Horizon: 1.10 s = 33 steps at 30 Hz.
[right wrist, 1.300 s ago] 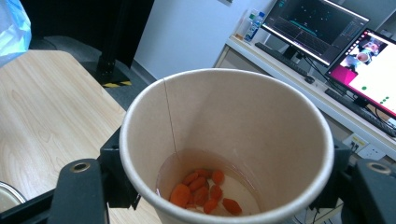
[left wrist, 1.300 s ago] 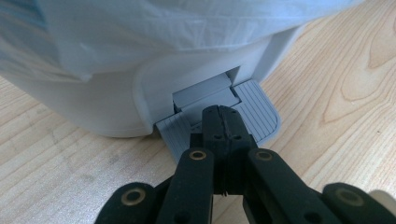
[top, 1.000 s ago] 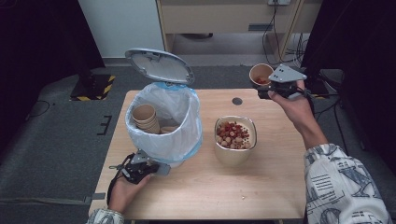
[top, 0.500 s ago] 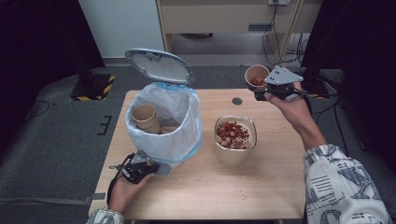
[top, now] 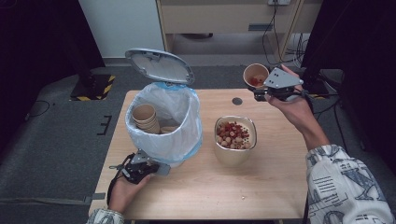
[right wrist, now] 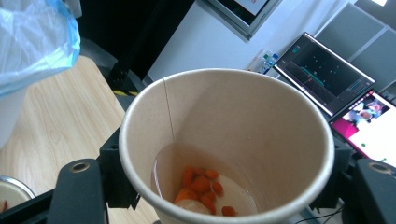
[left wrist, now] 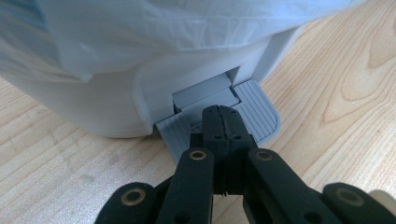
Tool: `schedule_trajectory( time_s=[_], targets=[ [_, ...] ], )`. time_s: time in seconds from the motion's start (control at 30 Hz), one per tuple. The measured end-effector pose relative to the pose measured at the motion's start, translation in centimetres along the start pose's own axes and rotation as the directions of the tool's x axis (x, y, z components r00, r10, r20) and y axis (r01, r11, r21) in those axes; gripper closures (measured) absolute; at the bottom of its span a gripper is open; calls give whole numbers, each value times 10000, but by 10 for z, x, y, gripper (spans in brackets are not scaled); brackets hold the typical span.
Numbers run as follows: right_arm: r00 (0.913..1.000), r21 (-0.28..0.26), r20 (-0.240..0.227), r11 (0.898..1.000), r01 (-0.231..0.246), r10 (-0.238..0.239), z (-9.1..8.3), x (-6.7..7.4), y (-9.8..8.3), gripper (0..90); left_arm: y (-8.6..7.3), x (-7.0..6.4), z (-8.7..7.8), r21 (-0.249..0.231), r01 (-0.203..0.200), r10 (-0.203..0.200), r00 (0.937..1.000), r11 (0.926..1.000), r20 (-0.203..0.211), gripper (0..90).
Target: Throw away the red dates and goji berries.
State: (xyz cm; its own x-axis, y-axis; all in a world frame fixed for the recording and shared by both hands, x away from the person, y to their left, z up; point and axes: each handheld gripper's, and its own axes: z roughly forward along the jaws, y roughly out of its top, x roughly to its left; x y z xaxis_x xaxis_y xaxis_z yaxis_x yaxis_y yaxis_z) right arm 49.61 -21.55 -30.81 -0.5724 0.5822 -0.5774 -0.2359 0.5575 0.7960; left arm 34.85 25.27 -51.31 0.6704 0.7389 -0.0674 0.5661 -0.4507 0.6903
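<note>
Tongs on the left [left wrist: 219, 122] stay closed, pressing the bin's pedal [left wrist: 254, 109], so the lid [top: 159, 65] remains up; right tongs [top: 259, 91], clamped on the paper cup [top: 255, 75], have drifted slightly binward above the surface [top: 196, 191].

No readable text or labels anywhere; monitor screens [right wrist: 327, 70] at 2 o'clock are too blurred to read.
</note>
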Motion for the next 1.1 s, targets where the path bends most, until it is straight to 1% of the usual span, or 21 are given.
schedule_trajectory(
  time_s=[0.1,0.2,0.3,0.43,0.6,0.8,0.97,1.03,1.1],
  targets=[
    [9996,111,-43,9995,294,-293,-2,1,-1,290,0,0,0,1,-3,3,10000,10000,-3,900],
    [9992,162,-26,9991,403,-402,-3,0,-2,290,0,0,0,1,1,-1,10000,10000,-2,900],
    [9983,165,-187,9983,562,-559,-3,3,-1,288,0,0,0,0,0,0,10000,10000,-2,900],
    [9982,258,-96,9979,600,-597,-4,2,-2,288,0,0,0,1,-10,10,10000,10000,-18,900],
    [9966,308,-210,9963,801,-795,-6,5,-2,286,0,0,0,-2,-5,5,10000,10000,-9,900],
    [9965,321,-221,9961,819,-812,-7,6,-4,285,0,0,0,-2,3,-3,10000,10000,-3,900],
    [9950,477,-116,9939,999,-994,-9,6,-5,284,0,0,0,-5,0,0,10000,10000,-2,900],
    [9947,463,-83,9936,1026,-1023,-10,6,-5,284,0,0,0,-1,-1,1,10000,10000,-9,900],
    [9928,530,-49,9914,1196,-1196,-10,6,-4,284,0,0,0,-4,-1,1,10000,10000,-8,900]
  ],
)
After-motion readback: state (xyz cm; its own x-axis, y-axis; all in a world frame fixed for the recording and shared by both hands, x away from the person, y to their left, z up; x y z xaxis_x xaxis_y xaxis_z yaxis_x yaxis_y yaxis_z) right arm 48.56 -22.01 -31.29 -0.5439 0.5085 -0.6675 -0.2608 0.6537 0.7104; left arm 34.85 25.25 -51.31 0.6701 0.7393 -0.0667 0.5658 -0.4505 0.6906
